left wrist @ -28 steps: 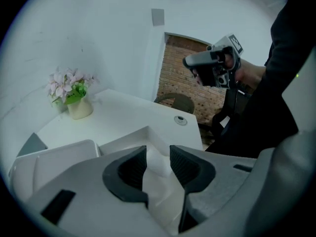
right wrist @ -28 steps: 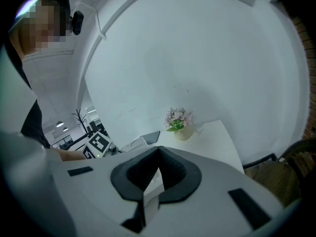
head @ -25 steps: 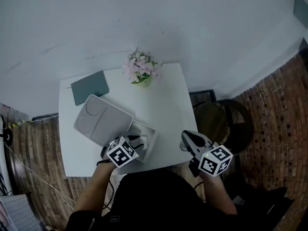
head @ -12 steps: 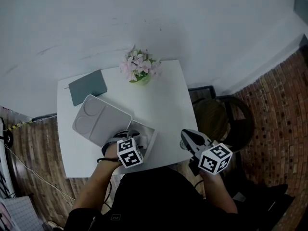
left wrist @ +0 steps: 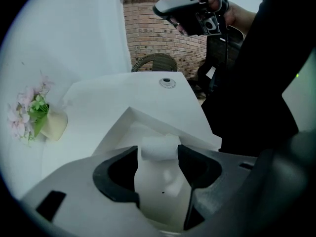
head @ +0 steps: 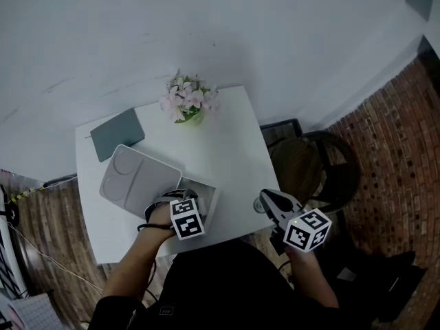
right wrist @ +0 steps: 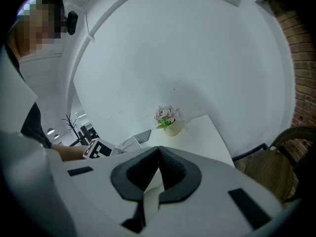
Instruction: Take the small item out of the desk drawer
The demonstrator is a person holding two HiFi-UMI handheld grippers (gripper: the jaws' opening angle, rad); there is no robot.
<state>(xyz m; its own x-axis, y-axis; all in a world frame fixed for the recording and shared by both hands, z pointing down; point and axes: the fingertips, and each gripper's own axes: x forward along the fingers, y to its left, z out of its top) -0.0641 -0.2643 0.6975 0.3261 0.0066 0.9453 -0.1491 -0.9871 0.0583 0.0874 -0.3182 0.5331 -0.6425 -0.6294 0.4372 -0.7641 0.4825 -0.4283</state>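
Note:
The white desk [head: 227,150] has its drawer [head: 207,196] pulled out at the front edge. My left gripper [head: 185,199] reaches down into it. In the left gripper view a small white block [left wrist: 159,148] lies inside the drawer [left wrist: 148,117], right between the two dark fingertips [left wrist: 129,157]. The left gripper [left wrist: 158,154] is opening its jaws, and they stand wide on either side of the block. My right gripper [head: 264,201] hangs in the air off the desk's front right corner, shut and empty [right wrist: 159,154].
On the desk stand a pot of pink flowers [head: 185,102], a grey-green notebook [head: 117,135] and a grey tray with two round hollows [head: 137,177]. A dark wicker chair [head: 309,167] is to the right. A small round disc [left wrist: 168,83] lies near the desk edge.
My left gripper has shifted a little right and turned over the drawer. The right gripper has stayed where it was.

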